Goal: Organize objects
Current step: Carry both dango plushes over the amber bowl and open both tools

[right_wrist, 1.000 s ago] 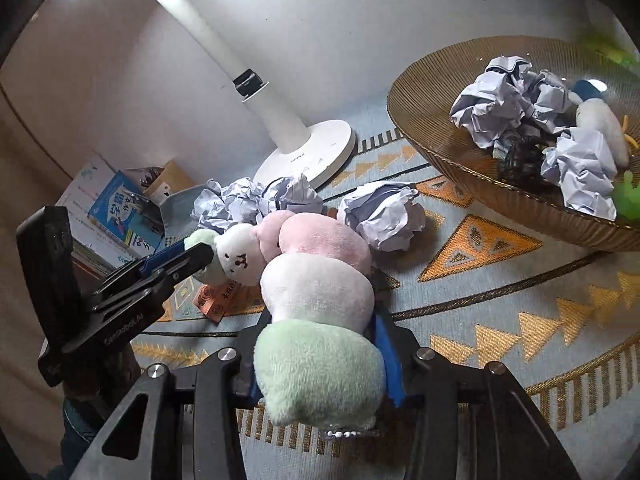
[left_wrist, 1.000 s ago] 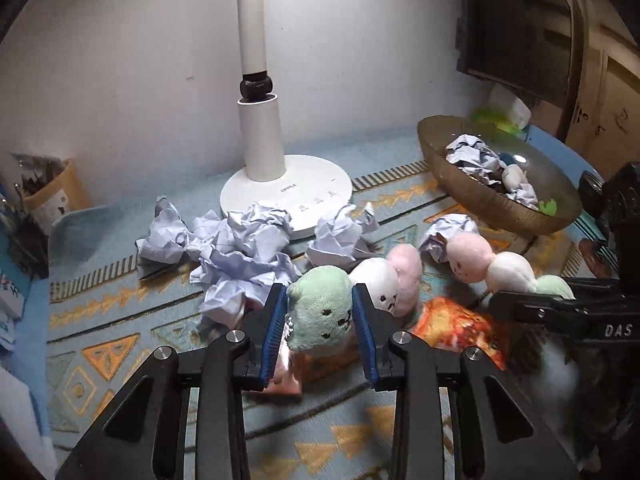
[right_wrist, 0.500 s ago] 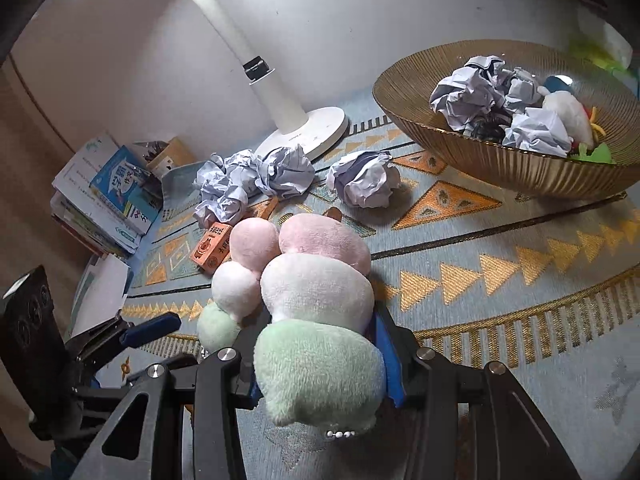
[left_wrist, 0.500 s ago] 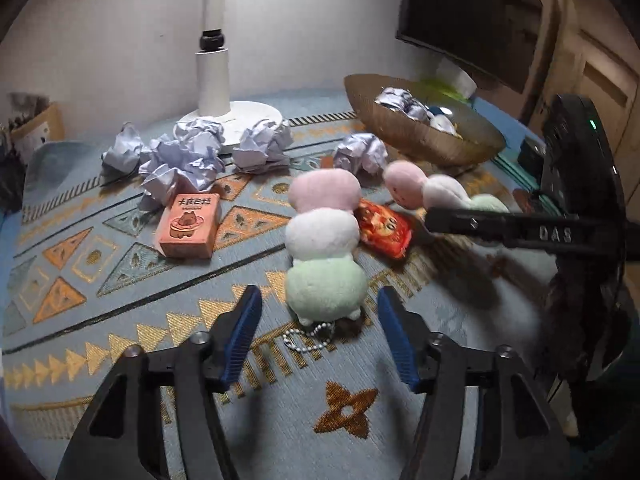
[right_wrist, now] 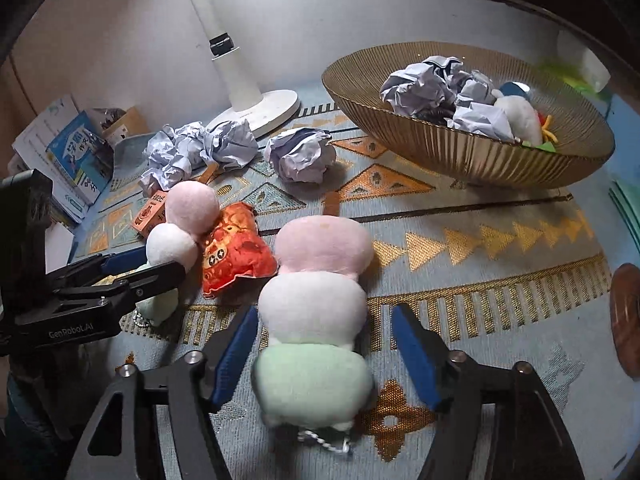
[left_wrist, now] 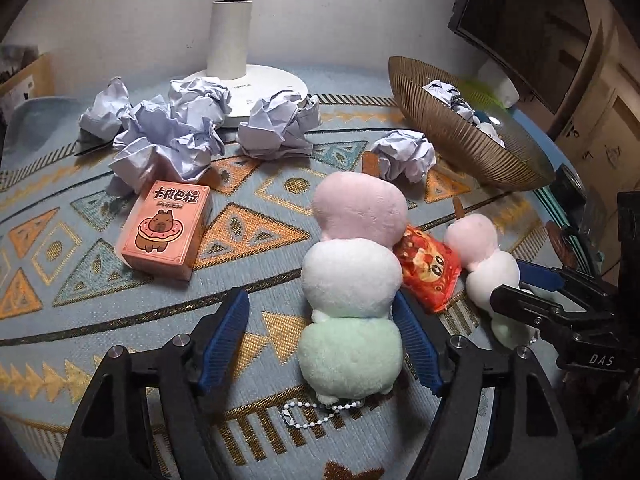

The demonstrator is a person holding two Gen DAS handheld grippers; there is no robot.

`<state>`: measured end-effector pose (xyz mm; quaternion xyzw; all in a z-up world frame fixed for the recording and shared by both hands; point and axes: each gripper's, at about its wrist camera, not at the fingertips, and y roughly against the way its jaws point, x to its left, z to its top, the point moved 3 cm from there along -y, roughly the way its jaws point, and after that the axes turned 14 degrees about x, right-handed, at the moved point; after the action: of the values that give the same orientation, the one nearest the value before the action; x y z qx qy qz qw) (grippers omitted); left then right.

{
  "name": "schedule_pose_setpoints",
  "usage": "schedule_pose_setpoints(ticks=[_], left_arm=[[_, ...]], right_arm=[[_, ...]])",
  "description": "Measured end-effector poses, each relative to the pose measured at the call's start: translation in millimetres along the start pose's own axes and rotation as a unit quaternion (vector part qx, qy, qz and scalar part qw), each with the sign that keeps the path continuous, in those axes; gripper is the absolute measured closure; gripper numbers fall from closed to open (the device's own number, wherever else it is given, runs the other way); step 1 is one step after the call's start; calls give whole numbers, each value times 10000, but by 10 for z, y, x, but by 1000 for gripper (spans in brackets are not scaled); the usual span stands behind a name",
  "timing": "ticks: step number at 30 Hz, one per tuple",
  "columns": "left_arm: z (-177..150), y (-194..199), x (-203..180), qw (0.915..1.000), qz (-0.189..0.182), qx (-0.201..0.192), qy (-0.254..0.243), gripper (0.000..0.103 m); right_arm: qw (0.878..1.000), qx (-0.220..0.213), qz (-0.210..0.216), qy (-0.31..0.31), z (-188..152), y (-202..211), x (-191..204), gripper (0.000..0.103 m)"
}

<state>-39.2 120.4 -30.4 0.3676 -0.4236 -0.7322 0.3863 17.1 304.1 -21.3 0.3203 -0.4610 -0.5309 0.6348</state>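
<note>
From the left wrist view, the left gripper [left_wrist: 322,340] stands wide open, its blue pads either side of the left dango plush [left_wrist: 352,280] but gripping nothing; the plush lies flat on the patterned table [left_wrist: 100,320], green end nearest. Beside it sit a red snack pouch [left_wrist: 430,268] and a pink capybara box [left_wrist: 168,228], with crumpled paper balls [left_wrist: 172,136] near the lamp base [left_wrist: 256,88]. From the right wrist view, the right gripper [right_wrist: 324,352] is likewise spread open, holding nothing, around the right dango plush [right_wrist: 320,304], which rests on the table. The gold bowl [right_wrist: 440,144] already holds several paper balls and small toys. I judge the tidying partly done: both plushes, pouch, box and loose papers remain outside the bowl.
</note>
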Motion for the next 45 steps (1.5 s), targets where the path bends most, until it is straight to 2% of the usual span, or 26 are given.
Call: schedule_pose_setpoints(ticks=[3, 4, 5, 6, 7, 8, 9, 10, 17, 22, 25, 31, 32, 33, 34, 35, 41, 45], left_arm=[[6, 6, 6, 10000, -7, -41, 46, 32], [4, 8, -5, 10000, 11, -46, 28, 35], [0, 12, -22, 10000, -3, -51, -4, 44], [-2, 15, -37, 9999, -113, -30, -21, 50], [-5, 23, -48, 9996, -270, -21, 4, 61], [-8, 31, -57, 9994, -334, -20, 47, 64], [-13, 49, -67, 9996, -266, -62, 63, 64], [-19, 74, -88, 9998, -178, -119, 44, 65], [153, 564, -279, 9970, -111, -758, -99, 65], [633, 840, -595, 9927, -440, -1086, -297, 65], [989, 845, -851, 9898, -633, -1190, -459, 65], [1542, 549, -1286, 9887, -842, -1052, -664, 65], [1609, 479, -1331, 9880, -906, -1024, -720, 62], [1672, 414, -1363, 9878, -945, -983, -751, 58], [1723, 360, -1376, 9877, -972, -968, -744, 49], [1757, 318, -1369, 9877, -1010, -966, -704, 46], [1582, 328, -1165, 9891, -1080, -867, -505, 45], [1290, 525, -941, 9902, -914, -993, -369, 45]], right_arm=[[10000, 24, -19, -26, 21, -17, 17, 32], [10000, 33, -53, 7, 19, -29, 49, 32], [9999, 44, -105, 50, 18, -44, 87, 32], [9997, 34, -223, 91, 11, -53, 123, 36], [9992, 31, -366, 146, 4, -63, 160, 41], [9991, 47, -351, 237, -4, -72, 212, 52], [9990, 26, -358, 274, -15, -64, 247, 57], [9989, -34, -388, 272, -21, -39, 269, 57], [9968, -786, 19, 113, 110, 578, 179, 57], [9877, -1512, -296, -258, 444, 1154, -139, 57], [9811, -1747, -507, -666, 672, 1348, -424, 57], [9768, -1672, -639, -1174, 1059, 1353, -804, 57], [9763, -1657, -691, -1209, 1120, 1321, -840, 57], [9761, -1599, -744, -1267, 1175, 1283, -894, 52], [9754, -1554, -797, -1347, 1216, 1242, -943, 47], [9743, -1574, -803, -1397, 1227, 1219, -992, 40], [9782, -1411, -640, -1380, 1053, 1096, -1010, 39], [9837, -1405, -466, -1020, 898, 1079, -736, 39]])
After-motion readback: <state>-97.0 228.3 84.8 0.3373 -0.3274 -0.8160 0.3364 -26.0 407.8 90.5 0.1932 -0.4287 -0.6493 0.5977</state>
